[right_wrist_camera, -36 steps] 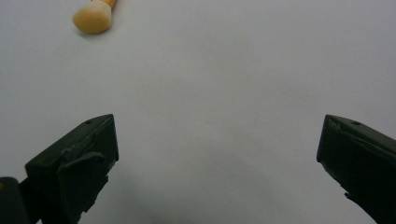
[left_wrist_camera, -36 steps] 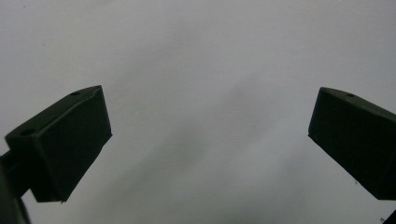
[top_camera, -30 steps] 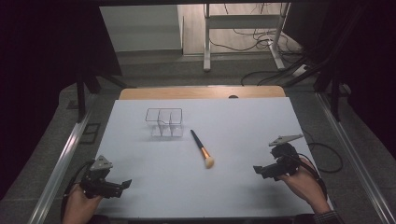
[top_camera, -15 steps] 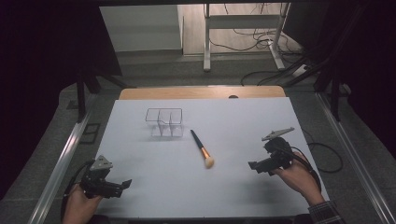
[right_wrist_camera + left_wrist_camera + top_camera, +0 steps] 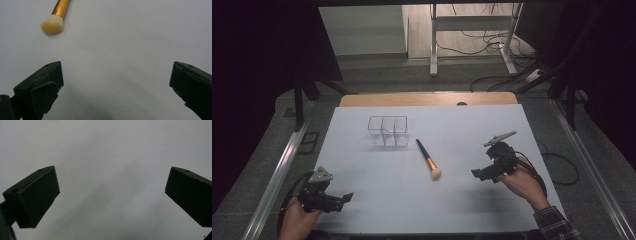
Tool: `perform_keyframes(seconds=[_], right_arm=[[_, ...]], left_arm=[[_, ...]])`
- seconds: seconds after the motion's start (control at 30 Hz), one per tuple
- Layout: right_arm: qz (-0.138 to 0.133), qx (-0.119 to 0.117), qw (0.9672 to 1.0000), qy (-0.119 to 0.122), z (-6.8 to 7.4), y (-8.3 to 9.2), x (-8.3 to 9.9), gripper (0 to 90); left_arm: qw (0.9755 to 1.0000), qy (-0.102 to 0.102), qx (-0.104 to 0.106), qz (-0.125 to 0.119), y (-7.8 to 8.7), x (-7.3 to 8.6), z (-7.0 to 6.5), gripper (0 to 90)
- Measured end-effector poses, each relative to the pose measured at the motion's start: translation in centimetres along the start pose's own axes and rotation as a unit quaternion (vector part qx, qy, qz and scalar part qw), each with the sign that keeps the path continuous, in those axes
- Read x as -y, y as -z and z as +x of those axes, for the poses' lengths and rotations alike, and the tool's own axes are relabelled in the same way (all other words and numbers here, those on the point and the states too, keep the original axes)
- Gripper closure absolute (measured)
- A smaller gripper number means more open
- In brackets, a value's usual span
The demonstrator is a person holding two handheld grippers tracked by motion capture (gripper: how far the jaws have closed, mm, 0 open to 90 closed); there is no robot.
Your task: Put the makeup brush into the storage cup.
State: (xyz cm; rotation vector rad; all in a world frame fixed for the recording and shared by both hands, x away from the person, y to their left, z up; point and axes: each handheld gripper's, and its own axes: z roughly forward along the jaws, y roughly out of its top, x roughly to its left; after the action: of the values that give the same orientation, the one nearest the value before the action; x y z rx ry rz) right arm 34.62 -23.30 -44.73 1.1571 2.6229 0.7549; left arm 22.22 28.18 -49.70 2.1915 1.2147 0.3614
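brush (image 5: 428,159) is the thing at hand: a makeup brush with a black handle, a gold collar and a pale fluffy head, lying flat near the middle of the white table (image 5: 377,200). its head points toward the person's side and a little to the right, its handle toward the far side.

nearest of all, at the bottom left corner of the table in the high view, the left gripper (image 5: 346,197) sits low in the person's left hand (image 5: 294,222), a grey three-cornered plate on top. in the left gripper view its two black jaws stand wide apart with bare white table between them, holding nothing (image 5: 112,192).

a little farther in, on the right side, the right gripper (image 5: 475,173) is held in the person's right hand (image 5: 519,182), which comes out of a plaid sleeve (image 5: 554,225). it points left toward the brush head but stays apart from it, with open table between. in the right gripper view its jaws also stand wide and hold nothing (image 5: 116,80), and the brush head (image 5: 52,24) lies ahead, at the upper left, clear of both jaws.

beyond the brush, just past the tip of its handle and to the left, stands a small clear organizer (image 5: 387,131) with dividers inside. farther still, a strip of bare wood (image 5: 427,99) edges the back of the table, and cables (image 5: 492,40) lie on the floor behind.
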Motion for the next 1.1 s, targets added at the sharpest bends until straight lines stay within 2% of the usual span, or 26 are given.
perform_keyframes(seconds=[1.1], right_arm=[[0.028,-0.008,0.9994,0.019,1.3,-3.9,-4.4,0.0]], left_arm=[[1.0,-0.001,0.004,0.001,0.0,0.0,0.0,0.0]])
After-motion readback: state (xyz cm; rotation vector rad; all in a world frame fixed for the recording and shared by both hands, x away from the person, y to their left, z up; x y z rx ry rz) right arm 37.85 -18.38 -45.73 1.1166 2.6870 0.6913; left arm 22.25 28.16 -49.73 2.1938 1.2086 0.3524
